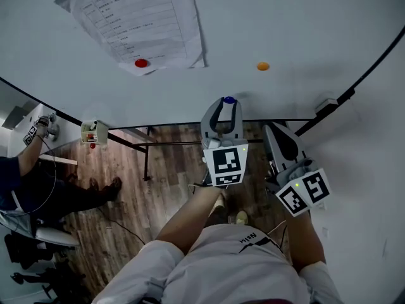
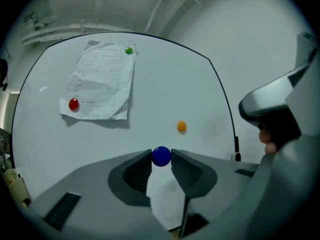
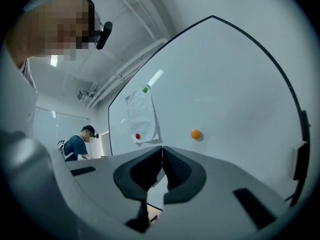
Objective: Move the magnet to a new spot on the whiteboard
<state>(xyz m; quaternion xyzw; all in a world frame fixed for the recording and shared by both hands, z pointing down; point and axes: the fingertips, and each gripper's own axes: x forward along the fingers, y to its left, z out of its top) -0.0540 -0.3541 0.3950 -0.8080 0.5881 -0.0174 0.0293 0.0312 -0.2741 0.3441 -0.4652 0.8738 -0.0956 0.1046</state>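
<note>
Your left gripper [image 2: 161, 153] pinches the blue magnet [image 2: 161, 157] near the whiteboard's [image 2: 165, 84] lower edge, your right gripper [image 3: 161, 151] closed on nothing; mid-carry, next seat it on bare board.

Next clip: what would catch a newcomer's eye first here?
The blue magnet, pinched in the jaws of the left tool low in front of the whiteboard, stands out first. Next come the sheet of paper at the board's upper left, pinned by a red magnet and a green magnet, and a lone orange magnet to its right. The right tool is shut and empty.
</note>
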